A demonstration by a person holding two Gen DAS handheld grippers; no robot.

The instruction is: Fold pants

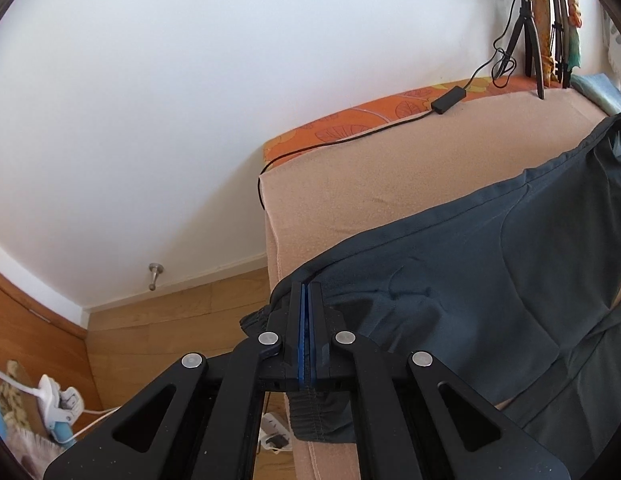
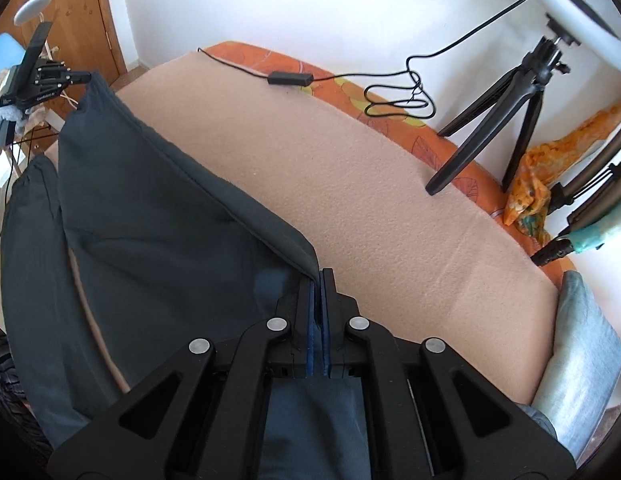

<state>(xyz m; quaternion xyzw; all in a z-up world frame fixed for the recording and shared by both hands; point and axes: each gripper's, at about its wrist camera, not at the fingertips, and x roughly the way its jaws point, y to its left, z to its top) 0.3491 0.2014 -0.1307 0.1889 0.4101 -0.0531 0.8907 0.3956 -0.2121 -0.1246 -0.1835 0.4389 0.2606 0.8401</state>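
Observation:
Dark grey pants point(image 1: 462, 264) are stretched in the air above a beige blanket on a bed point(image 1: 390, 168). My left gripper point(image 1: 308, 292) is shut on the elastic waistband end near the bed's left edge. My right gripper point(image 2: 318, 280) is shut on the other end of the pants point(image 2: 158, 216). In the right wrist view the fabric runs taut from my fingers up to the left gripper point(image 2: 84, 78) at the far left. A lower layer of the pants hangs down at the left.
The bed's blanket point(image 2: 390, 200) lies over an orange patterned sheet point(image 2: 350, 92). A ring light on a black tripod point(image 2: 506, 108) stands at the back right, its cable and inline box point(image 2: 290, 78) along the wall. A grey pillow point(image 2: 582, 344) lies right. Wooden floor point(image 1: 170, 332) lies left.

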